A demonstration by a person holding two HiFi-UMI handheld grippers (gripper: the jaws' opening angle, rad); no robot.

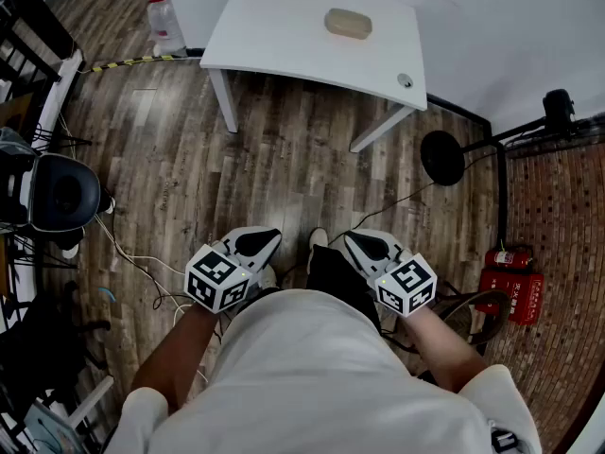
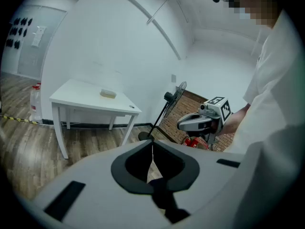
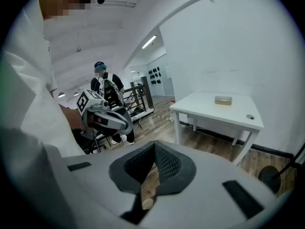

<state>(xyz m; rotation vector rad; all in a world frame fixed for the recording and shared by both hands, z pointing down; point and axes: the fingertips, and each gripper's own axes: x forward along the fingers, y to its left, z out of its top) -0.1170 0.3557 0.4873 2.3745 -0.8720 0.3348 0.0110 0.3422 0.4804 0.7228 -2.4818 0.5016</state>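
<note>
I hold both grippers close in front of my body, above the wood floor and well short of the white table [image 1: 274, 26]. The left gripper [image 1: 269, 237] has its jaws shut together with nothing between them; in its own view the tips [image 2: 152, 144] meet in a thin line. The right gripper [image 1: 352, 239] is likewise shut and empty [image 3: 155, 144]. Each gripper shows in the other's view: the right gripper [image 2: 200, 120] and the left gripper [image 3: 107, 118]. A tan oblong block [image 1: 348, 24] lies on the table top, also seen small as the block [image 2: 108, 93] and the block [image 3: 222, 99].
A small round disc [image 1: 405, 80] sits near the table's right corner. A black fan stand base [image 1: 442, 157] and red fire extinguishers [image 1: 510, 282] stand at the right by a brick wall. A water bottle [image 1: 166, 22], a black chair [image 1: 57, 192] and floor cables lie left. Another person [image 3: 105, 87] stands behind.
</note>
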